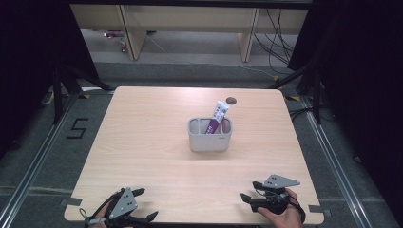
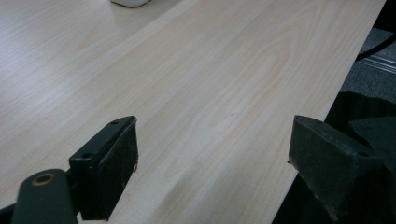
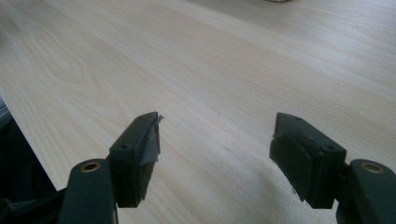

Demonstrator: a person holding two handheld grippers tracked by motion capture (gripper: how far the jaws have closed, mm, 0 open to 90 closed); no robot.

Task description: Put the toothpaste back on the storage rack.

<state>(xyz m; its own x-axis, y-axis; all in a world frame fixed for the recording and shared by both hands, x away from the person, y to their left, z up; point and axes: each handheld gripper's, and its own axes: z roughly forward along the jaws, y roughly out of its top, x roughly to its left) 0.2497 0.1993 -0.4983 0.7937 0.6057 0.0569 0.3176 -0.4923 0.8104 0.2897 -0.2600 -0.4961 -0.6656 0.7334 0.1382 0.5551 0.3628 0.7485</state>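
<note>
Both hand-held grippers, left and right, are waiting spread and empty, clear of the tube leaning toward one o'clock in the holder.

floor mark: I read "5", far forward-left of left gripper
tube print: unreadable to me

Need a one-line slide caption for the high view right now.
Both grippers, left and right, open at the table's near edge; toothpaste tube leans in grey holder.
</note>
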